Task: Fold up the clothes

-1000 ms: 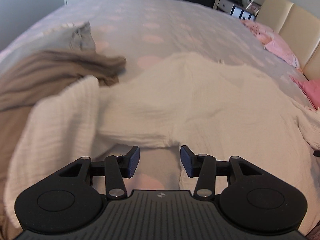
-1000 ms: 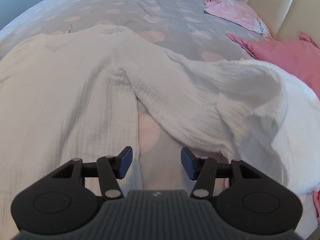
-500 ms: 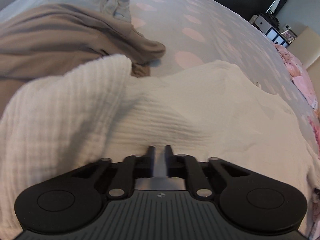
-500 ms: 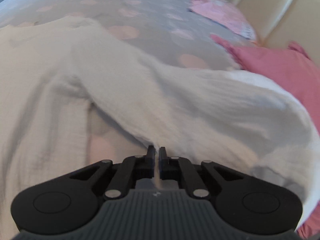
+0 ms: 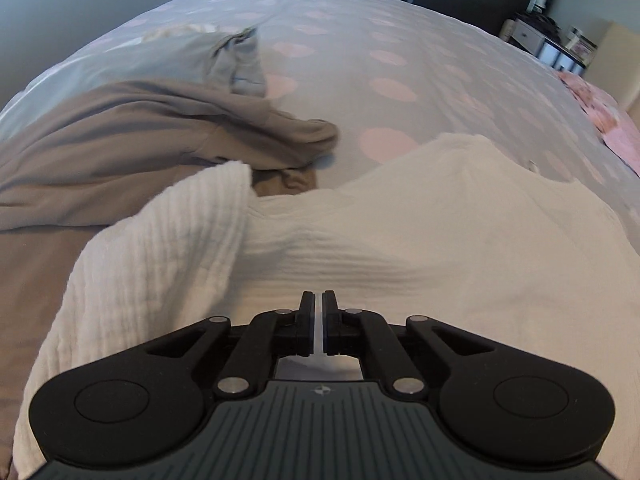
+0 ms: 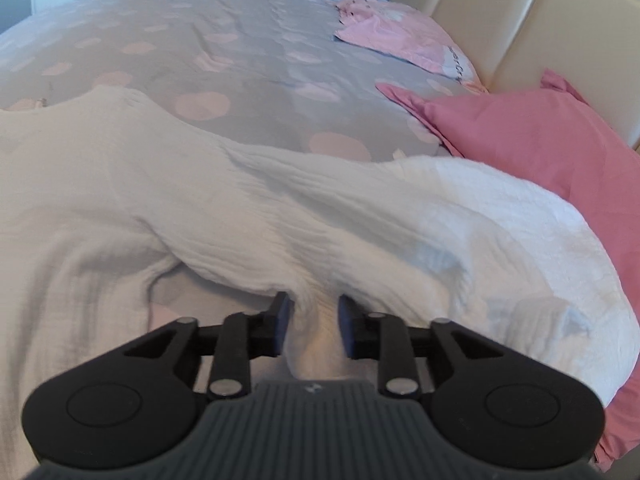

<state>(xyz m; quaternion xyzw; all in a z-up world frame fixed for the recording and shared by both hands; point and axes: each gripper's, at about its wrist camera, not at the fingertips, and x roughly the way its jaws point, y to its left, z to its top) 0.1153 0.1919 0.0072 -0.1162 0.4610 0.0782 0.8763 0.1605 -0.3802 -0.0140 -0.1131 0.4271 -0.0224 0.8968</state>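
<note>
Left wrist view: the left gripper has its two black fingers pressed almost together, pinching the near edge of a white crinkled garment that lies spread across a bed with a grey duvet with pink dots. One white sleeve drapes toward the lower left. Beside it, to the left, a taupe garment lies crumpled, partly under the sleeve, with a pale grey garment behind it. Right wrist view: the right gripper has its fingers parted, with a bunched fold of the same white crinkled garment standing between them; whether the pads touch the cloth cannot be told. The other sleeve billows to the right, against a deep pink pillow. A light pink pillow lies farther back, near a cream padded headboard.
</note>
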